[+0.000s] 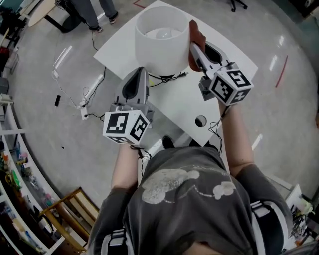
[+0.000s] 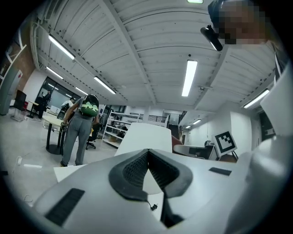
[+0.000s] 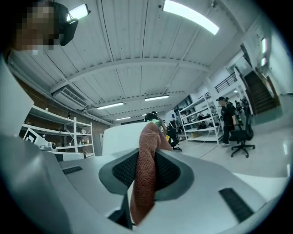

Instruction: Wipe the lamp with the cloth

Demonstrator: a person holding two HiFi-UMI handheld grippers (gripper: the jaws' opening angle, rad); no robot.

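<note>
A white drum-shaped lamp shade (image 1: 160, 40) stands on the white table (image 1: 219, 117), with its bulb visible from above. My right gripper (image 1: 195, 52) is shut on a reddish-brown cloth (image 1: 196, 37) and holds it against the shade's right side; the cloth (image 3: 147, 171) hangs between the jaws in the right gripper view, with the shade (image 3: 120, 137) just behind it. My left gripper (image 1: 134, 79) is shut with nothing in it, low at the shade's near-left side. Beyond its tips, the left gripper view shows the shade (image 2: 145, 139).
A black lamp cord (image 1: 172, 78) runs across the table at the lamp's base. A round cable hole (image 1: 200, 120) sits near the table's front edge. Cables and a power strip (image 1: 83, 110) lie on the floor at left. People stand at the far left (image 1: 94, 12).
</note>
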